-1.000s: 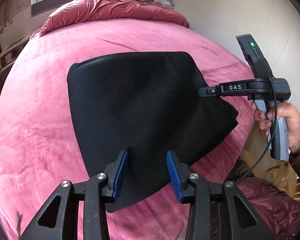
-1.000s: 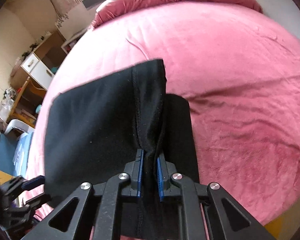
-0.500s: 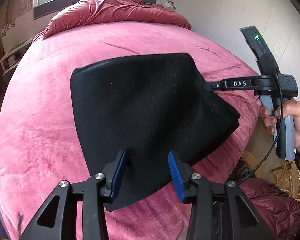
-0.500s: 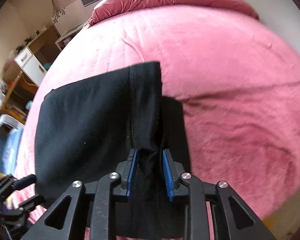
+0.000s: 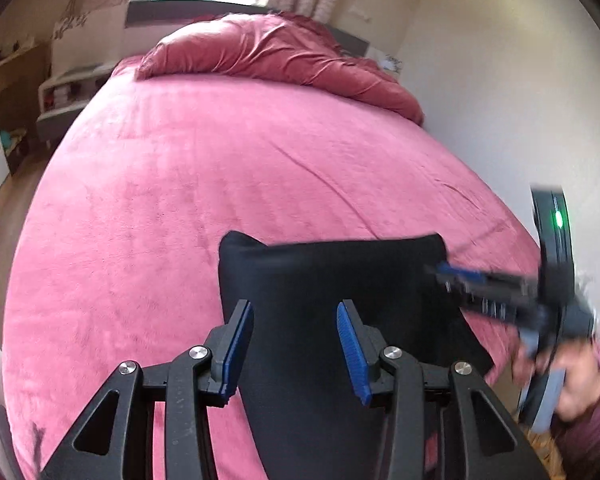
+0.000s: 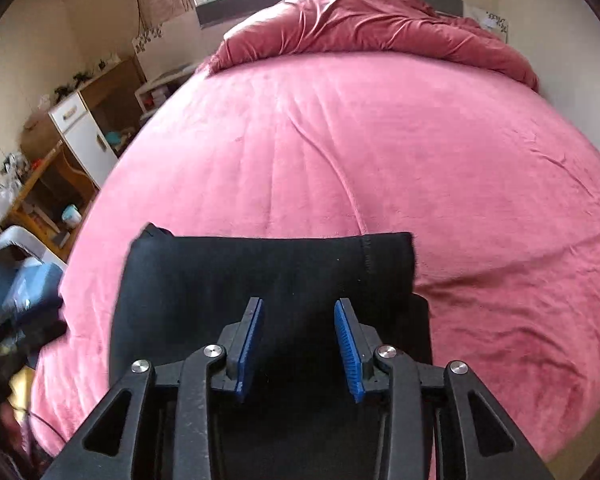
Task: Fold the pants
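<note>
Black pants (image 5: 332,280) lie folded flat in a compact shape on the pink bed, near its front edge. They also show in the right wrist view (image 6: 260,276). My left gripper (image 5: 296,340) is open and empty above the near part of the pants. My right gripper (image 6: 299,340) is open and empty, held just above the pants. The right gripper also shows, blurred, in the left wrist view (image 5: 476,280) at the right corner of the pants.
The pink bedspread (image 5: 220,168) covers the whole bed, with a bunched red duvet (image 6: 372,20) at the head. A wall (image 5: 500,80) runs along the right side. Wooden shelves and a white cabinet (image 6: 80,132) stand left of the bed.
My right gripper has opened and let go of the pants edge, then drawn back. Both grippers have pulled back and tilted up. The pants now lie flat.
</note>
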Motion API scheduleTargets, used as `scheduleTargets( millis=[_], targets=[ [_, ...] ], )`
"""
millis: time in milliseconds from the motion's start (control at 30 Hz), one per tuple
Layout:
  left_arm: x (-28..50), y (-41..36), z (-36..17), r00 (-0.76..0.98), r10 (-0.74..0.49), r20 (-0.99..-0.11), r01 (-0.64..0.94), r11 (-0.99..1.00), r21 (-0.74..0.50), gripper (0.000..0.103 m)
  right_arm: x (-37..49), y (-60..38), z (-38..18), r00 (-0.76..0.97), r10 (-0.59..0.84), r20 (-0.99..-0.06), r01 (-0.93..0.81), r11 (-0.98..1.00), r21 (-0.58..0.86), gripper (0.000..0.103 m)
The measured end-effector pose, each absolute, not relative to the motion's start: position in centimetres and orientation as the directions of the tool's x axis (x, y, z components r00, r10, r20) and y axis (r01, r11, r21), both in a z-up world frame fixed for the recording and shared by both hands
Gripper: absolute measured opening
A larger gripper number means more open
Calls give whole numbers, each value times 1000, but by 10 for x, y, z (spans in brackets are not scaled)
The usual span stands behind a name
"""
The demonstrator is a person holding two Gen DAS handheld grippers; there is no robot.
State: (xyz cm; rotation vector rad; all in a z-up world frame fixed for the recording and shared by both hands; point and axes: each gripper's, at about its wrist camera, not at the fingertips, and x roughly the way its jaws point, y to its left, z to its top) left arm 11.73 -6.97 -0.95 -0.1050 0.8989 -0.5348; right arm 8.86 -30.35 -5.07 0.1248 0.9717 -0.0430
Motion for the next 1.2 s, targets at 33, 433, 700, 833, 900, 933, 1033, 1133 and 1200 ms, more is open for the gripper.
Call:
scheduleTargets(
  millis=[33,433,700,833,900,933,1033,1133,1200],
  targets=[
    [125,-73,-13,490,-487,-723,392,864,-316,44,91,-308,-61,550,7,-835,103,992,76,38],
    [118,-127,-91,497,-304,-813,368,922,-120,48,61,-332,-117,536,-65,-842,156,988,23,47],
    [107,-108,-68,527,-311,-791,328,933,-149,50,58,-335,-108,559,-45,-828,158,986,54,50],
    [94,-94,-58,542,-317,-779,319,934,-159,60,52,-334,-98,566,-33,-824,170,982,78,62],
    [89,-87,-57,537,-326,-778,315,933,-174,62,48,-335,-96,569,-24,-822,174,980,92,67],
    [87,-85,-57,534,-329,-779,314,933,-179,62,45,-337,-94,567,-22,-823,181,979,98,70],
    [84,-74,-61,523,-337,-783,313,930,-192,68,41,-344,-96,563,20,-826,181,973,147,72],
    [80,-67,-65,508,-349,-788,314,926,-209,71,36,-352,-97,555,59,-830,172,968,184,74],
    [79,-63,-68,494,-371,-787,319,919,-233,74,35,-355,-100,548,85,-832,164,965,207,76]
  ],
)
